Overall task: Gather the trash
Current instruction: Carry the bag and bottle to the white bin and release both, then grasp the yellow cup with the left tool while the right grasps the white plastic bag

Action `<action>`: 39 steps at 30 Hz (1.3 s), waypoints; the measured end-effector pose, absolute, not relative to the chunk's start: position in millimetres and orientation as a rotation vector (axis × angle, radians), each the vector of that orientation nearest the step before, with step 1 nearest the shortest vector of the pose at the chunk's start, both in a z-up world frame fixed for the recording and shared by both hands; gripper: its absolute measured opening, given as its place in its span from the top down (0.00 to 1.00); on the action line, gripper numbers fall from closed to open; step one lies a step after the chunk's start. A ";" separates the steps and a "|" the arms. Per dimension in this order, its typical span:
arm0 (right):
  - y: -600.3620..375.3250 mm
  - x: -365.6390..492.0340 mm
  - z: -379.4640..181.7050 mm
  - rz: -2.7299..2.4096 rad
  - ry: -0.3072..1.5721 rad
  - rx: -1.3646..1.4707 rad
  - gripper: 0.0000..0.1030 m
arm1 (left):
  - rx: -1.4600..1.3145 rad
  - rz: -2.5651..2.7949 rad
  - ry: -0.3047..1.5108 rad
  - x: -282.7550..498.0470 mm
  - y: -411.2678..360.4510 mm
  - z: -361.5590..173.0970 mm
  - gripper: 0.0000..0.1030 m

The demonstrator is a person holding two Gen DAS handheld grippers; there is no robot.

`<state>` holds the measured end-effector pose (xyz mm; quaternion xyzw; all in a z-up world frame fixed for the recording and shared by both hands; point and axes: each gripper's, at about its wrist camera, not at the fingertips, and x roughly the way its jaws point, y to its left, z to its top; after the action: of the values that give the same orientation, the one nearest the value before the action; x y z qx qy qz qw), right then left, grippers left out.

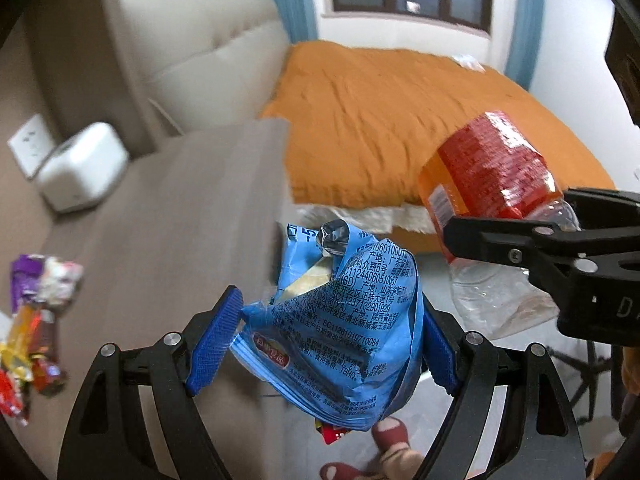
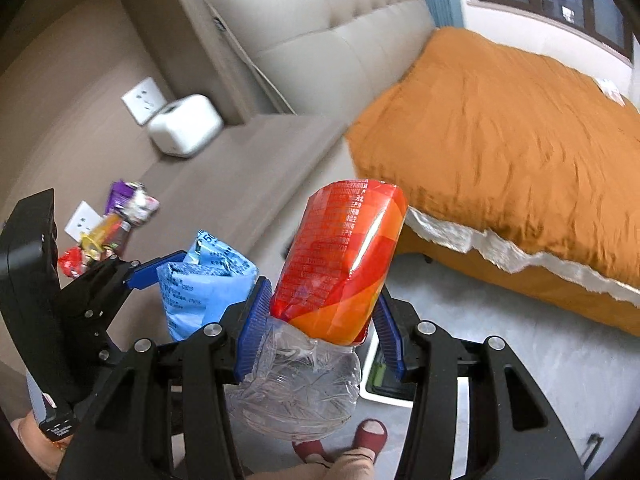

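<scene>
A: Left gripper [image 1: 332, 340]?
B: Jaws clamped on a crumpled blue snack bag [image 1: 340, 328], centre of the left view.
A: Right gripper [image 2: 320, 328]?
B: Jaws clamped on a crushed plastic bottle [image 2: 320, 312] with a red-orange label, centre of the right view.
A: Other trash?
B: Wrappers [image 2: 108, 236] on the brown ledge [image 2: 224, 184], left.

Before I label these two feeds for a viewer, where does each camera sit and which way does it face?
Left wrist: on the left gripper, angled down past its fingers, shut on the blue snack bag; the right gripper shows alongside, red slippers below.
Right wrist: on the right gripper, angled down at the crushed bottle it clamps; the left gripper shows alongside, a red slipper below.
Shared: orange bedspread, wrappers on the side table, white box, window.
</scene>
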<state>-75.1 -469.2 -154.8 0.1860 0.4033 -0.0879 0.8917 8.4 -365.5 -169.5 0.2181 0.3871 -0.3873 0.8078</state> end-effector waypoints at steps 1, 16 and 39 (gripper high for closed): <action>-474.2 -75.4 -164.3 -0.189 0.851 0.386 0.50 | 0.474 -0.841 0.843 7.5 -371.6 -176.8 0.22; -536.2 -60.6 -376.9 -0.249 1.103 0.443 0.50 | 0.539 -0.965 1.143 10.6 -445.9 -395.8 0.22; -551.7 -47.0 -509.1 -0.257 1.238 0.369 0.05 | 0.499 -0.902 1.294 10.2 -464.4 -559.6 0.04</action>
<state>-47.0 -551.7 -509.1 0.1715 0.5754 -0.1193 0.7908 10.2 -464.4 -559.6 0.2219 0.5756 -0.4012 0.6772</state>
